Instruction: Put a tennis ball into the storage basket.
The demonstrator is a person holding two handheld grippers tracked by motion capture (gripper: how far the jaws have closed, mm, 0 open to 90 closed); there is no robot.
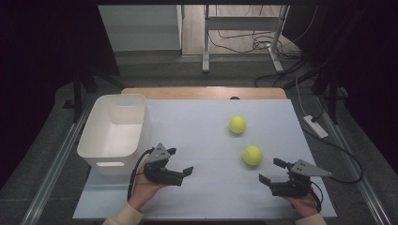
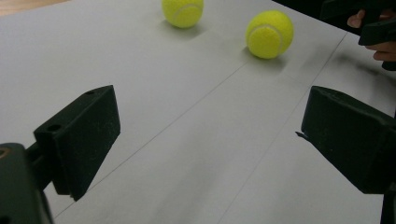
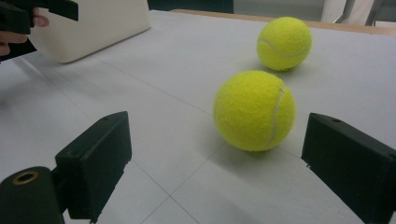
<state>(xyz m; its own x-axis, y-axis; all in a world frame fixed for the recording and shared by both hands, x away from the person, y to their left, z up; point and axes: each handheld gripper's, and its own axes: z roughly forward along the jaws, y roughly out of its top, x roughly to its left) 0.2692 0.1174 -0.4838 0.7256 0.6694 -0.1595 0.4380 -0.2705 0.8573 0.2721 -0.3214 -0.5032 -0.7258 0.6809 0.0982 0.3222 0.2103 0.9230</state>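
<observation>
Near tennis ball (image 1: 252, 155) sits on the white surface (image 1: 202, 136), right of centre, untouched. In the right gripper view it lies just beyond the jaws, closer to the right-hand jaw, not between them.

Far tennis ball (image 1: 237, 124) is a bit further back and slightly left of the near one; the two are near each other but apart. Both rest on the surface, nothing touching them.

Right gripper (image 1: 273, 170) is at the near right of the surface, held in the person's right hand (image 1: 302, 202), jaws spread wide and empty, pointing left and slightly far, toward the near ball. It's near that ball, with a clear gap.

Left gripper (image 1: 180, 162) is at the near left, held in the left hand (image 1: 144, 190), jaws also spread wide, holding nothing, pointing right. Left gripper view has both balls well ahead of the jaws, bare surface between them, right hand at the top right corner.

White bin (image 1: 116, 131) stands on the left side of the surface, upright, nothing visible inside, just beside and behind the left gripper. Can't tell whether the gripper touches it.

Wooden table edge (image 1: 202, 92) shows past the far edge of the white surface.
</observation>
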